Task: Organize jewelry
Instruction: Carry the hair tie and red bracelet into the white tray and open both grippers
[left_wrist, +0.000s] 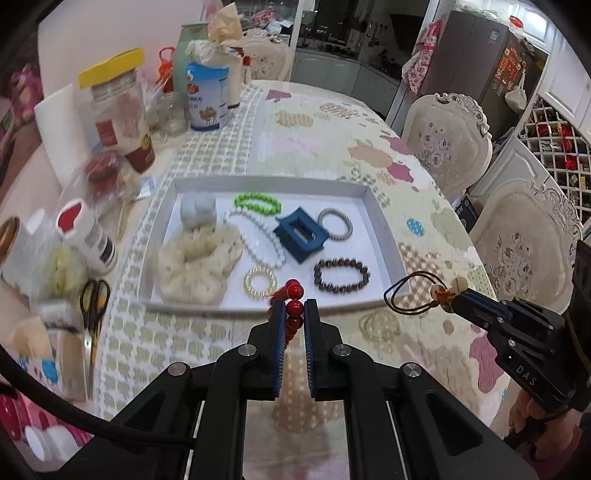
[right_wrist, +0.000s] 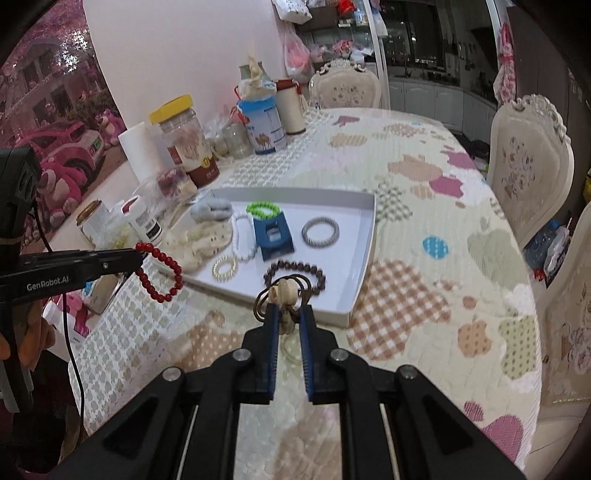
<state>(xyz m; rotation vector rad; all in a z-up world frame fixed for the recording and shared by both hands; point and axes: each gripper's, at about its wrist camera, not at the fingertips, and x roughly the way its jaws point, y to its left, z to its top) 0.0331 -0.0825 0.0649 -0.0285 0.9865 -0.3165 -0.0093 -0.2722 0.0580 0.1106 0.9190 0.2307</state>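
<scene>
Left tongs (left_wrist: 294, 308) clamp red bracelet (right_wrist: 159, 272), loop dangling; right tongs (right_wrist: 287, 317) pinch hair tie (left_wrist: 413, 293).

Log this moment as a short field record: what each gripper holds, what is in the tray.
left gripper: shut on red bead bracelet, lifted clear of the tray
right gripper: shut on brown cord hair tie
white tray: green bracelet, white bead necklace, blue clip, dark bead bracelet, cream scrunchie

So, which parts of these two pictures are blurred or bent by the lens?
Left wrist view: the jars and scissors at the left edge are smeared, the white tray looks bowed. Right wrist view: the red bead bracelet stays fairly sharp, the table edge curves, corners go dark.
</scene>
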